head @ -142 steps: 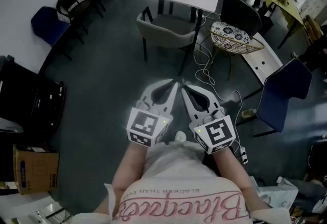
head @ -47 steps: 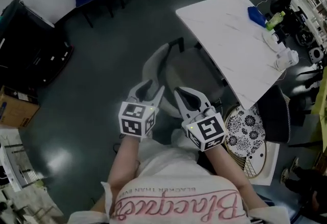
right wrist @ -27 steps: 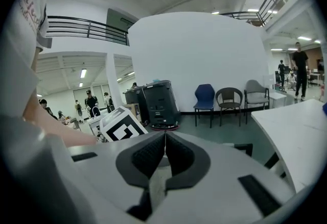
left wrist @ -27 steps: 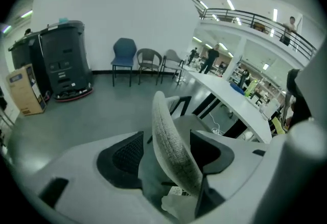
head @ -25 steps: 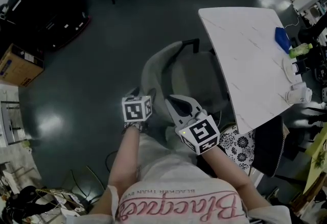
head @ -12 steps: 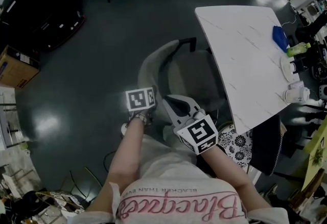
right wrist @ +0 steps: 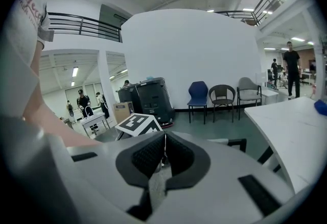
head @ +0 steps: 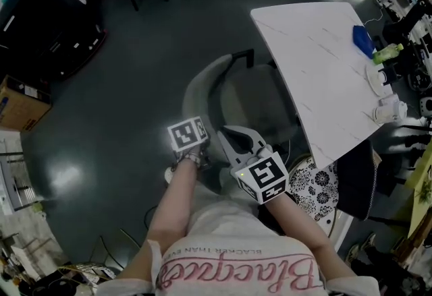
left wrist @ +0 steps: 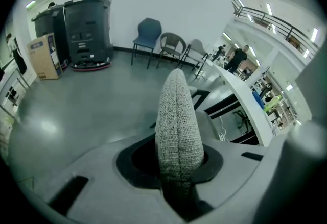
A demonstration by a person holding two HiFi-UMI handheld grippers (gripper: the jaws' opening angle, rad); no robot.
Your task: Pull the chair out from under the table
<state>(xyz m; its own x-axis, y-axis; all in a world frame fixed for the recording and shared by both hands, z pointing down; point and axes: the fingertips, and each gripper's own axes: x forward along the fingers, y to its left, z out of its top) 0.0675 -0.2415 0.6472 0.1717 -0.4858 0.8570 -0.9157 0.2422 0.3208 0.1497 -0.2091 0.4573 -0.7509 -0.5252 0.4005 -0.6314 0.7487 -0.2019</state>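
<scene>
A grey upholstered chair [head: 253, 102] stands tucked under the white table [head: 317, 65], its curved backrest [head: 201, 89] toward me. My left gripper [head: 193, 131] points steeply down onto the backrest's top edge. In the left gripper view that woven edge [left wrist: 177, 116] stands upright between the closing jaws, and the left gripper [left wrist: 177, 179] pinches it at its base. My right gripper [head: 228, 134] hovers just right of the left one, above the chair's near side. It is shut with nothing in it, its pads meeting in a thin line [right wrist: 163, 152].
Black cabinets [head: 47, 25] and a cardboard box [head: 20, 96] stand at the left. A patterned basket [head: 317, 183] and a dark chair [head: 354, 180] sit right of me. A blue thing [head: 362, 40], a bottle and cups lie at the table's far end. Spare chairs [left wrist: 171, 49] line the wall.
My left gripper has sunk onto the chair's back edge, rolled a little, and its jaws have narrowed round the fabric. The right gripper and the chair have stayed put.
</scene>
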